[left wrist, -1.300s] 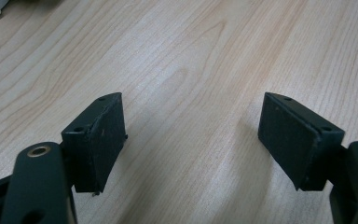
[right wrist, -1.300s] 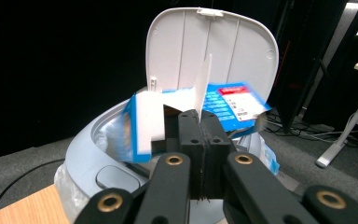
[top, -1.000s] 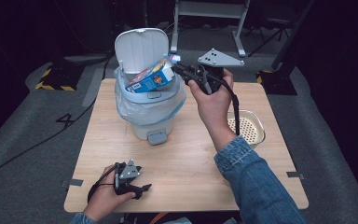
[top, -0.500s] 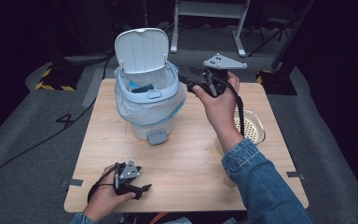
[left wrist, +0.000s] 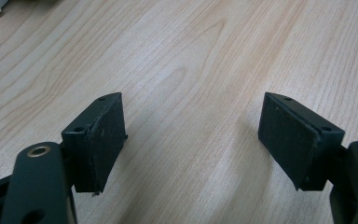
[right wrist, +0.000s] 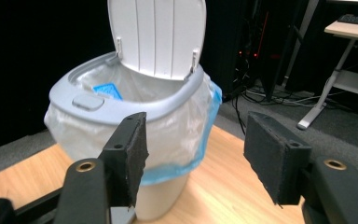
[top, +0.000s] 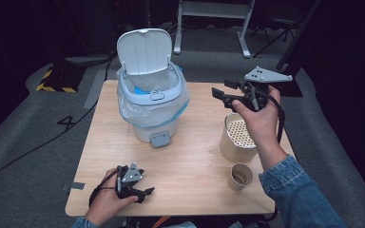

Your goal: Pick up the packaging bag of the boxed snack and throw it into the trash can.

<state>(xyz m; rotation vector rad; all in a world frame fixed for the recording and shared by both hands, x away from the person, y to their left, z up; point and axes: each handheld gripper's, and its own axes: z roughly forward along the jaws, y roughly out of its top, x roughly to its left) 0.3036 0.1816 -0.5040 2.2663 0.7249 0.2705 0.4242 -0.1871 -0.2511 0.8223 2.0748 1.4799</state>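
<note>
Nearest the person, the left gripper [top: 140, 190] lies low on the wooden table [top: 195, 171] by the front edge, cupped in the left hand [top: 109, 199]. Its jaws are spread wide, and in the left gripper view there is bare wood grain between the two black pads [left wrist: 103, 135] — nothing pinched.

A little farther in, on the right side, two cups: one small paper cup [top: 240, 176] standing upright, and just behind it one taller tan cup [top: 236, 137] with a dotted mesh showing in its mouth.

Above that taller cup the right hand [top: 261, 116] holds the right gripper [top: 217, 93] up off the table, pointed toward the bin. Its jaws have just been opening and now stand apart with nothing between them; the right gripper view looks straight through the gap at the bin's bag.

The one white bin [top: 153, 102] stands at the far left of the table, well apart from both grippers, its lid [top: 145, 51] tipped up and back — open. A clear bag with a blue edge [right wrist: 200, 154] hangs over its rim. Down inside lies one blue carton [right wrist: 107, 90], partly hidden by the rim, beyond and to the left of the right gripper's tips.

One foot pedal [top: 159, 139] sticks out at the bin's base.
</note>
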